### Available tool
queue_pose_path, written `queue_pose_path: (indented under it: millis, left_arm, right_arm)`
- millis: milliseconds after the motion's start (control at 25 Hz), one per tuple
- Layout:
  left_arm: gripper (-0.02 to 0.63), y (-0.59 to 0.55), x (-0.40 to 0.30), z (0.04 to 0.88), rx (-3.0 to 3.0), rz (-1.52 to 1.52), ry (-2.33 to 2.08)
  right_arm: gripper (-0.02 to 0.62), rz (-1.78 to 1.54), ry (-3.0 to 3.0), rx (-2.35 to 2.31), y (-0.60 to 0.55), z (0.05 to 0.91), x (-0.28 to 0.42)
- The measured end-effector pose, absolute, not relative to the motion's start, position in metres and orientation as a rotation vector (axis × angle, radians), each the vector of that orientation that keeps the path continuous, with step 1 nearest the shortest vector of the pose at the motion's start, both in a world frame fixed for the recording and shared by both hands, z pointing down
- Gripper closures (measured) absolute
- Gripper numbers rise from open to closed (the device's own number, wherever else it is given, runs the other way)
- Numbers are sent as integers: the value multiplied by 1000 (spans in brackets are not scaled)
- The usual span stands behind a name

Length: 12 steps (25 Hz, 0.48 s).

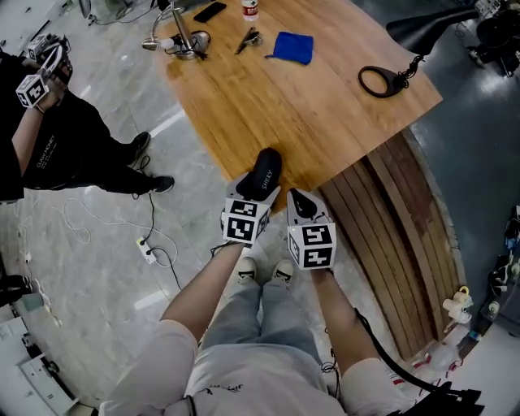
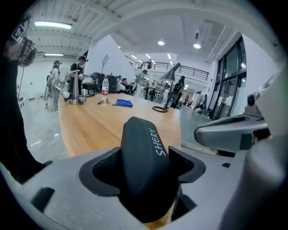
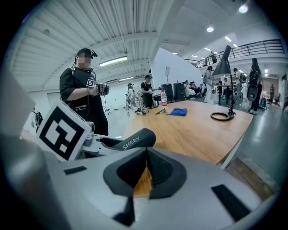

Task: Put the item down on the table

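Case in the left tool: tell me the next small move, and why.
Probably ease the left tool a little further in over the table and lower it until the case rests on the wood. The jaws are clamped on the case, which is right at the table's near edge, so opening here might let it tip off.

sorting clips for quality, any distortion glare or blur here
Head view: sharp, even light, pale sheen on the floor. Left gripper view: heavy fisheye, black corners, the black case looms large. Right gripper view: same fisheye, ceiling lamps bright.
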<state>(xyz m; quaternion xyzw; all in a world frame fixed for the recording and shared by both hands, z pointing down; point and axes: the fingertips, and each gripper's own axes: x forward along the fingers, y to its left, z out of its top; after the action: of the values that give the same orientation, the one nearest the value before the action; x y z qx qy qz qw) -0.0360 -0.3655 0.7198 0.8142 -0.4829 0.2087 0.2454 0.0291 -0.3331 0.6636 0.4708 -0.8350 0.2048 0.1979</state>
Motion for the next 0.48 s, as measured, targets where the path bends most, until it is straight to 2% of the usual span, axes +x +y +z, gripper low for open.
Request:
queue_pose_path:
  millis: [480]
  left_arm:
    - [258,-395,-32,764,2186,677,-1332]
  right_arm:
    - [591,637,-2335,1309,-350,688,31]
